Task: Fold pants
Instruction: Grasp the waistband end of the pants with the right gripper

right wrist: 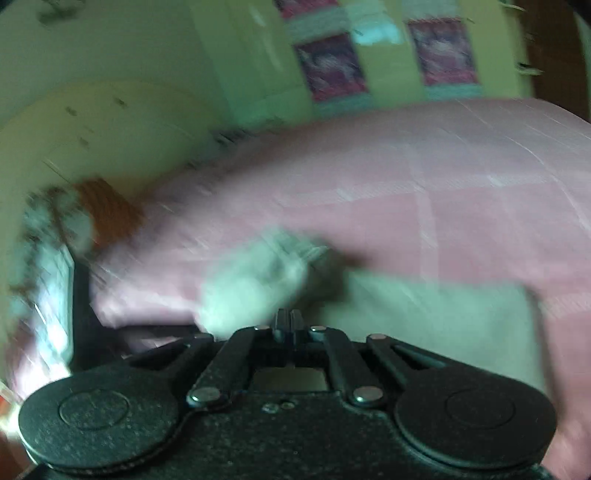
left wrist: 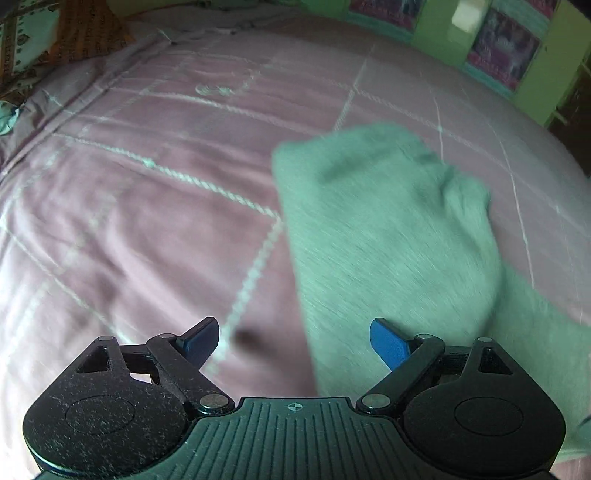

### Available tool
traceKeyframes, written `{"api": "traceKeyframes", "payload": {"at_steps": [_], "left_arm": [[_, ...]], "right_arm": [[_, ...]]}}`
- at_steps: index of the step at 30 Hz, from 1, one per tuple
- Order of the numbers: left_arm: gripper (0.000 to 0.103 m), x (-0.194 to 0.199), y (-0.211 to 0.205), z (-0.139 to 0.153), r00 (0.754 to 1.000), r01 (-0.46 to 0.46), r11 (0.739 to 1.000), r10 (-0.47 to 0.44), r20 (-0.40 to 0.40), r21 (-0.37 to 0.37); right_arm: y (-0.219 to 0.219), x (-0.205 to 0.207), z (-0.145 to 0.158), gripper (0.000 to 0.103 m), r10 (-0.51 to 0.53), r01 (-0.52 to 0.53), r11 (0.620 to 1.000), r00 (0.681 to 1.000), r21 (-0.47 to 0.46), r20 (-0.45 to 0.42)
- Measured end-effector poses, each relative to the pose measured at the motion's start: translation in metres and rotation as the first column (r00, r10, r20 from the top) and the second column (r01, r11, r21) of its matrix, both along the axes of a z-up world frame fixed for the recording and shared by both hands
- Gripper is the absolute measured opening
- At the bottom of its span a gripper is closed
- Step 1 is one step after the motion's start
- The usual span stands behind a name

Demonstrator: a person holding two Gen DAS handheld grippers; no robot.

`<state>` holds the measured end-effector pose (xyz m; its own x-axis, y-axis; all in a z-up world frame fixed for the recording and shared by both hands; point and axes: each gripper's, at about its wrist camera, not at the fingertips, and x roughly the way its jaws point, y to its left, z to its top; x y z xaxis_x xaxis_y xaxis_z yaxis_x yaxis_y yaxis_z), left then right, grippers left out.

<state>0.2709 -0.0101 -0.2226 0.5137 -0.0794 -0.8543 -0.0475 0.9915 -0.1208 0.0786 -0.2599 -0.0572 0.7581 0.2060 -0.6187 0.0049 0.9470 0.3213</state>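
Note:
The green pants (left wrist: 388, 229) lie on the pink bedspread (left wrist: 147, 221), right of centre in the left wrist view, with a layer folded over and blurred by motion. My left gripper (left wrist: 294, 341) is open and empty, just above the bedspread beside the pants' near left edge. In the right wrist view my right gripper (right wrist: 286, 319) is shut on a bunched part of the pants (right wrist: 258, 280); more of the green cloth spreads to the right (right wrist: 436, 317). This view is strongly blurred.
The pink bedspread (right wrist: 443, 206) with pale stitched lines covers the bed. A green wall with framed pictures (left wrist: 502, 51) runs behind the bed. An orange patterned pillow (left wrist: 81, 33) lies at the far left corner.

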Motion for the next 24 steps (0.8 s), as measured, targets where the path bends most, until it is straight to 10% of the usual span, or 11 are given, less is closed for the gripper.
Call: {"api": "traceKeyframes", "payload": {"at_steps": [4,9,19,21,24], "left_arm": [[0.089,-0.004,0.004,-0.002,0.999,-0.045,0.999,0.045,-0.022,-0.022],[0.089,0.006,0.024,0.003,0.996,-0.093,0.995,0.093,0.011,0.041],[0.089,0.021,0.041,-0.023,0.996,-0.083,0.996,0.084,-0.030,0.029],[0.089,0.022,0.041,-0.027,0.996,-0.081,0.995,0.083,-0.030,0.059],[0.089,0.019,0.039,-0.026,0.997,-0.074,0.994,0.075,-0.017,0.078]], "right_arm": [[-0.047,0.006,-0.048,0.019,-0.080,0.107,0.985,0.978,0.139,-0.193],[-0.057,0.060,-0.053,0.063,-0.075,0.123,0.961,0.978,0.247,-0.194],[-0.018,0.182,-0.094,0.061,-0.009,0.132,0.891,0.962,0.435,-0.273],[-0.015,0.195,-0.100,0.032,-0.022,0.151,0.877,0.961,0.456,-0.276],[-0.008,0.199,-0.092,0.024,-0.057,0.148,0.908,0.970,0.392,-0.235]]}}
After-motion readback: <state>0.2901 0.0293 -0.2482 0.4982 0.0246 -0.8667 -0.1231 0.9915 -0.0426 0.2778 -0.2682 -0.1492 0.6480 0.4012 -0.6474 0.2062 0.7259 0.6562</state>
